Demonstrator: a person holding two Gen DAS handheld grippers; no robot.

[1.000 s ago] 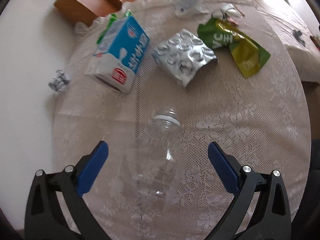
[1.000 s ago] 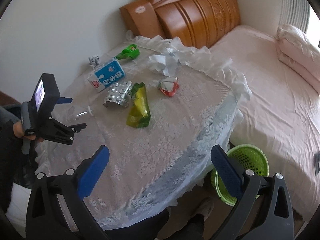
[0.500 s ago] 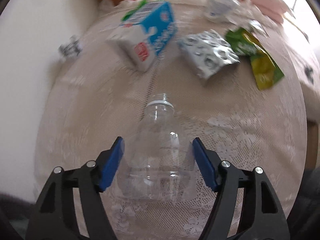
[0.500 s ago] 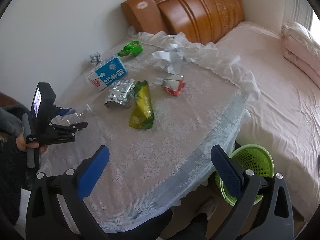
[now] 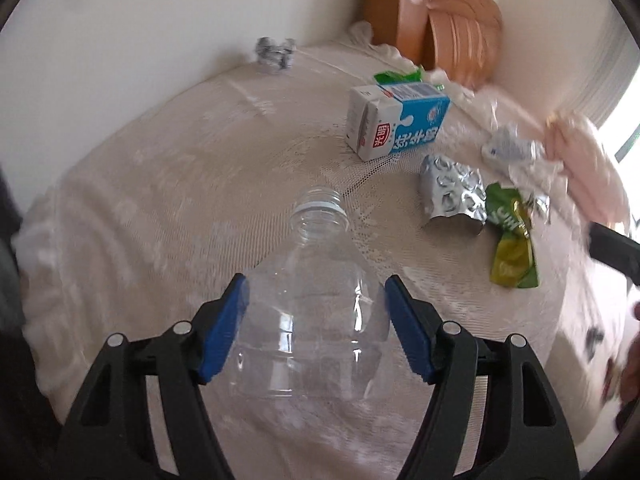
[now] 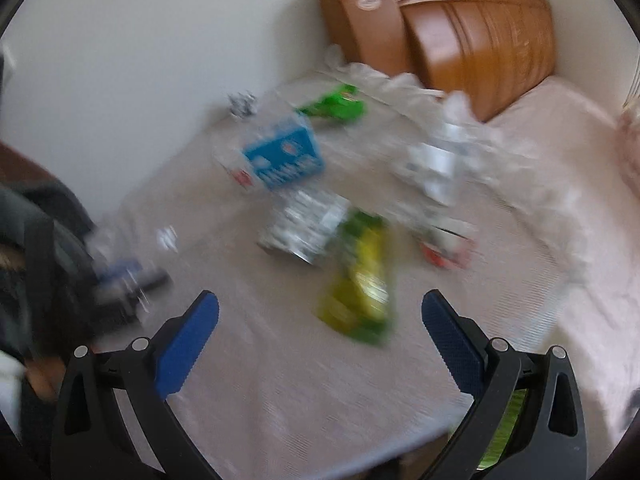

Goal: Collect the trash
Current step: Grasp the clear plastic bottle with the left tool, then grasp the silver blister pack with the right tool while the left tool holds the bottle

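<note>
Two blue-padded black grippers work over a round table (image 5: 152, 184) draped in a cream lace cloth. Nearest, the left gripper (image 5: 316, 320) has just closed in on a clear, capless plastic bottle (image 5: 316, 304); its pads press the bottle's sides, with the open neck pointing away toward the other litter. The right gripper (image 6: 320, 332) stands wide with nothing between its pads, above the cloth just short of a crumpled green-and-yellow snack wrapper (image 6: 360, 292); that view is smeared by motion. Beyond the bottle, to the right, lies a silver foil blister sheet (image 5: 450, 192) touching the wrapper. Farther on rests a blue-and-white milk carton (image 5: 394, 120) on its side, bearing a red square label with white Chinese characters and more white characters on the blue panel. Behind it sits a green wrapper (image 5: 396, 76), and near the wall a small ball of crumpled foil (image 5: 274, 52). Farthest stands a brown wooden headboard (image 5: 440, 36).
</note>
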